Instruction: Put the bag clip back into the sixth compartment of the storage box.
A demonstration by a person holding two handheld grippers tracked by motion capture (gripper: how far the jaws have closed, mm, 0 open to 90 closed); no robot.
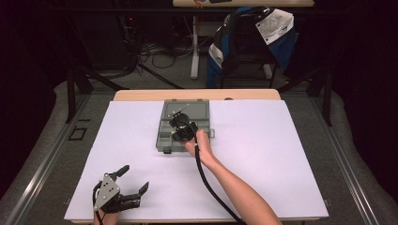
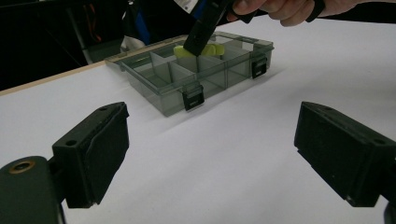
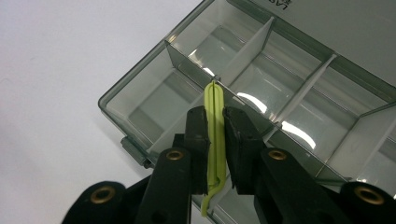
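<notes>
Right gripper [image 3: 214, 140]: fingers closed on a thin yellow-green band [image 3: 215, 135], held edge-on above the compartments of an open grey organiser box [image 1: 184, 125]. The box sits at the centre of the white surface [image 1: 281, 154], towards the far edge. Left gripper [image 1: 133, 179]: fingers spread wide, holding nothing, low over the near left corner, well apart from the box.

Black tongs [image 3: 215, 144], brass screws, bare forearm [image 1: 234, 187]
</notes>
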